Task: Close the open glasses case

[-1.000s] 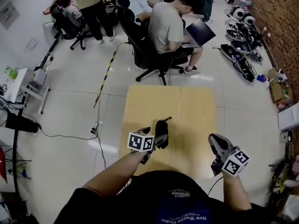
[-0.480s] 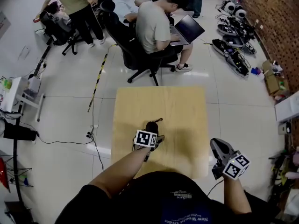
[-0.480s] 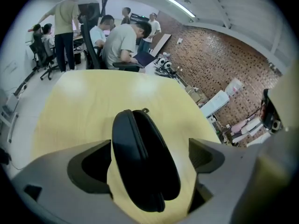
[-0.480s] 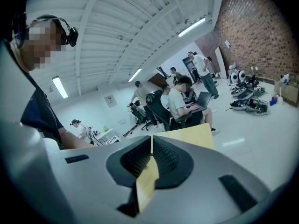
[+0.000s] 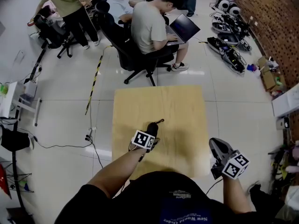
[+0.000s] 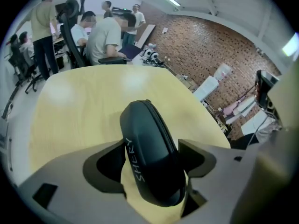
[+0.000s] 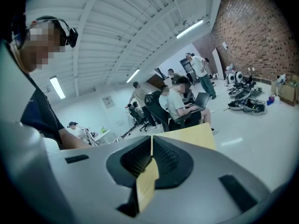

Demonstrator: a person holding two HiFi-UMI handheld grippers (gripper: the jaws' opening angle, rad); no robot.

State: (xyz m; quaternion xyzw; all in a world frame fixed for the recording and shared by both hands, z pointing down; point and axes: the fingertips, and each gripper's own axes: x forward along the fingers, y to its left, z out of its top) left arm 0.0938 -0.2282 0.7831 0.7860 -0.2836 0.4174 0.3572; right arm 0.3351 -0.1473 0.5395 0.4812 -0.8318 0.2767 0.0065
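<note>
On the pale wooden table (image 5: pixel 187 106), towards its near left part, the glasses case (image 6: pixel 145 125) stood on edge between the jaws of the left gripper (image 6: pixel 152 148). Those jaws had just been closing and appeared to press on both of the case's flanks. The rounded, smooth shell could have squirted out of an off-centre pinch or toppled flat. Its halves might also have sprung apart on release, since it was unclear whether the zip was drawn. The case was a matte black, semi-rigid oval clamshell with white lettering on one side and a ridged seam along its crest. The right gripper (image 7: pixel 151 148) hung by the table's near right corner, its ribbed fingers pressed together on nothing.
</note>
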